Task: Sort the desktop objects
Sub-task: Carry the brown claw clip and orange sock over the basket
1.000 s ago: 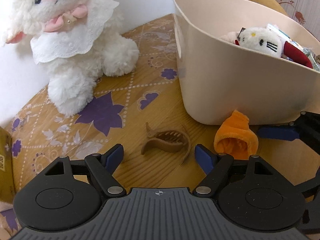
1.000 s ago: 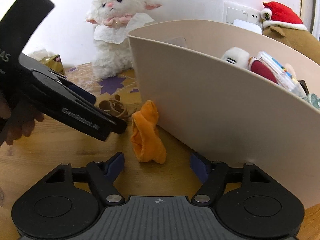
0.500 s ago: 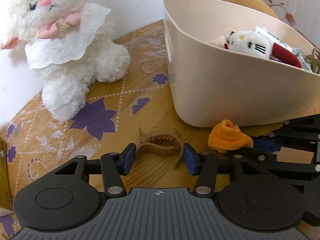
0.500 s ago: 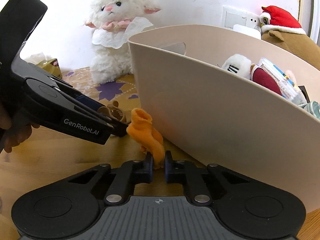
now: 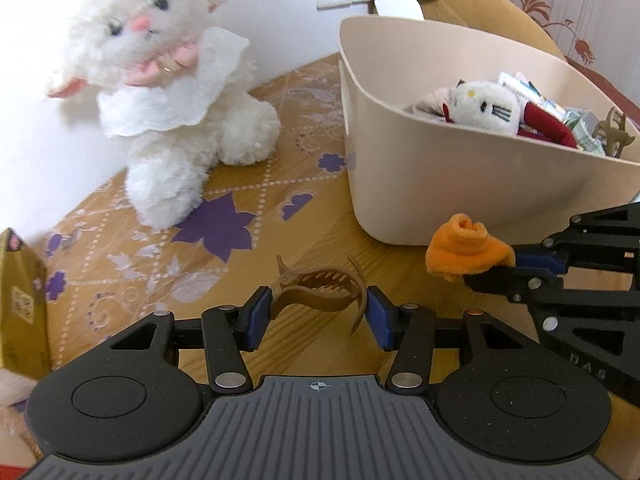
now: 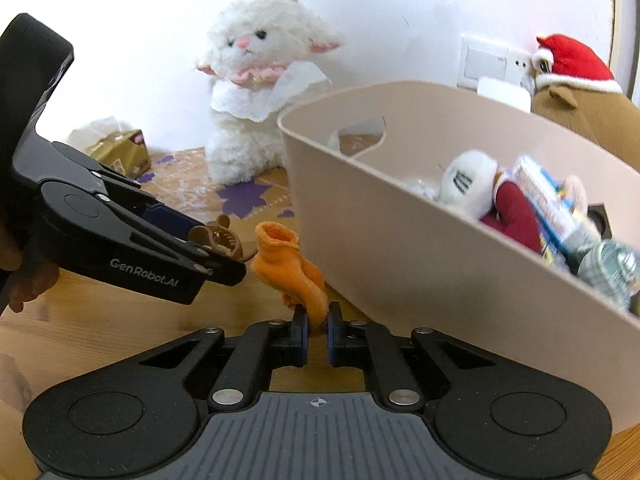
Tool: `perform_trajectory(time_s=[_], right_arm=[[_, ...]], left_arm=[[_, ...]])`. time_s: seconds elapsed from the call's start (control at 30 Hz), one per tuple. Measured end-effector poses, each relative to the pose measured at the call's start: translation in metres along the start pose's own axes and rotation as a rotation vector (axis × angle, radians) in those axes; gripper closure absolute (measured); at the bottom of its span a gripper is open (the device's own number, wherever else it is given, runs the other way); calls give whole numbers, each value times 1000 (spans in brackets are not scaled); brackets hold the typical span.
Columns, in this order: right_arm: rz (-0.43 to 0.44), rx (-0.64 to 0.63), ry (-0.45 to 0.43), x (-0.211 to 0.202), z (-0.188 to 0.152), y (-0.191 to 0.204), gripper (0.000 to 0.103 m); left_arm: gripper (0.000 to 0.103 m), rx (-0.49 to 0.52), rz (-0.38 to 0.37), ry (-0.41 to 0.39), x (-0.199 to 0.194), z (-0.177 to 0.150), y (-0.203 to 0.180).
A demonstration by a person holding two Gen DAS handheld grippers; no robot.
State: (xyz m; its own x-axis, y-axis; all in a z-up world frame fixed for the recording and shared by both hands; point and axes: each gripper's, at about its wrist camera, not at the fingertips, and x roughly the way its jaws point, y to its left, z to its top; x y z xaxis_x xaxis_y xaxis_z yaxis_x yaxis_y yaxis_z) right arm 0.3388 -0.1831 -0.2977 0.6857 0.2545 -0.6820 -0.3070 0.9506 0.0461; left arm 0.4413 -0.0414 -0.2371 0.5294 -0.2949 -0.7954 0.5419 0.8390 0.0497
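Observation:
A brown hair claw clip [image 5: 318,292] is pinched between the blue pads of my left gripper [image 5: 318,314], lifted just off the wooden table; the same clip [image 6: 218,240] shows in the right wrist view at that gripper's tip. My right gripper [image 6: 316,334] is shut on the lower edge of a small orange fabric sock [image 6: 288,268], which hangs up in front of it beside the beige bin [image 6: 400,248]. In the left wrist view the orange sock [image 5: 466,250] sticks out from the right gripper's tip at the right.
The beige bin [image 5: 460,184] holds a white cat plush [image 5: 486,108], packets and a bottle. A white lamb plush [image 5: 168,92] sits on a patterned mat [image 5: 224,224] by the wall. A gold box [image 5: 20,300] stands at left. A person's hand [image 6: 24,280] holds the left gripper.
Both grippers closed from open: the left onto the hair clip, the right onto the orange sock. Both things have since risen off the table, and the bin's inside shows more.

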Motion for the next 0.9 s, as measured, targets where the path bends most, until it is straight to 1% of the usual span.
perform_trajectory(time_s=[0.13,0.27,0.4,0.6,0.8,0.9], right_arm=[[14,-17,-24,-16,8,1,95],[30,-30,-59,-36,18,-1,95],[43,-35,-94,-56,28,-5,95],[60,-38,-147,-84,43,-20,95],[64,-44,-181,-106,53,-42,95],[66,-38,-195,-115,56,-57,95]], left_arm=[[51,-14,29,-19,-22,-1,2],[51,-30,53,-55,-46,5,2],[51,-27,85,-92,-77,11,-5],[51,-41,129,-138,-109,26,-18],[51,-37,161,-174,-127,43,-40],[51,-38,169,-185,-128,52,-52]])
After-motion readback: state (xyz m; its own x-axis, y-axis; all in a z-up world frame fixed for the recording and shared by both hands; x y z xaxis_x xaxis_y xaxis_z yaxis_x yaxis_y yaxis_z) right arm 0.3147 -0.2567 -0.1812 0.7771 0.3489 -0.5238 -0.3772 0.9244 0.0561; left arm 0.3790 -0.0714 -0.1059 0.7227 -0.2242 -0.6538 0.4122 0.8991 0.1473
